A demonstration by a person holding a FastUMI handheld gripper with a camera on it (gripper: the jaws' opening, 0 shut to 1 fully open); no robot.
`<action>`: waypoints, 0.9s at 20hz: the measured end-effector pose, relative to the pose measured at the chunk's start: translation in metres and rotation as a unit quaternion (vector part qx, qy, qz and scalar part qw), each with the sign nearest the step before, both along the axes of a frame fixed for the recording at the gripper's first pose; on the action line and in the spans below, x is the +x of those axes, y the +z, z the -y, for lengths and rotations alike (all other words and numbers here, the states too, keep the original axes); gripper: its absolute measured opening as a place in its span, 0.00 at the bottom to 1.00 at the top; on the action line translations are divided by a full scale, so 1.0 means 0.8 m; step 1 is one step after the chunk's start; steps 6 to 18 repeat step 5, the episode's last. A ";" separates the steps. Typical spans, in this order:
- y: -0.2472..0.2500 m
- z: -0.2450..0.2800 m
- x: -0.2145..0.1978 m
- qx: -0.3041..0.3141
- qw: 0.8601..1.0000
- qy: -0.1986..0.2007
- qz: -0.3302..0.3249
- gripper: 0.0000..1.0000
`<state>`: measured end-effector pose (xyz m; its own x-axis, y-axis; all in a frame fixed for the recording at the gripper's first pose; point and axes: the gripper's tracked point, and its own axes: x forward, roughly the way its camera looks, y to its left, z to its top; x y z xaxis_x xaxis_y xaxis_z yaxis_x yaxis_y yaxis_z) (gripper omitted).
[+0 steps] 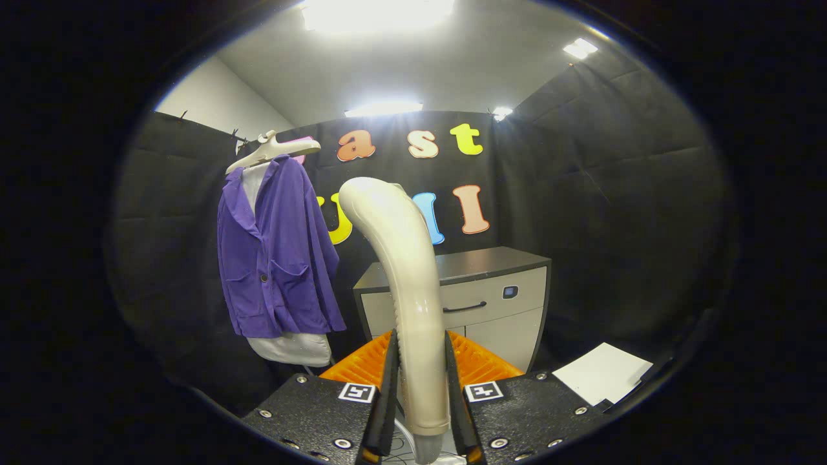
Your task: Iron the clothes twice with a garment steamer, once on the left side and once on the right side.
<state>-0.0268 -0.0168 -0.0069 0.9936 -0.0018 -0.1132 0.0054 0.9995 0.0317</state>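
Note:
My gripper (418,394) is shut on the handle of a cream-coloured garment steamer (404,278), both fingers pressing its sides. The steamer rises from between the fingers and curves up and to the left, its head facing away from me. Beyond and to the left hangs a purple jacket (274,258) on a white hanger (271,150), draped over a white padded board (294,347) that shows below its hem. The steamer head is well apart from the jacket.
A grey cabinet (497,297) with a dark top and a drawer handle stands behind the steamer. An orange ribbed object (481,365) sits just beyond the fingers. A white sheet (601,374) lies to the right.

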 end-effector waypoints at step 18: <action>-0.003 -0.009 0.000 -0.003 1.000 -0.006 -0.002 0.36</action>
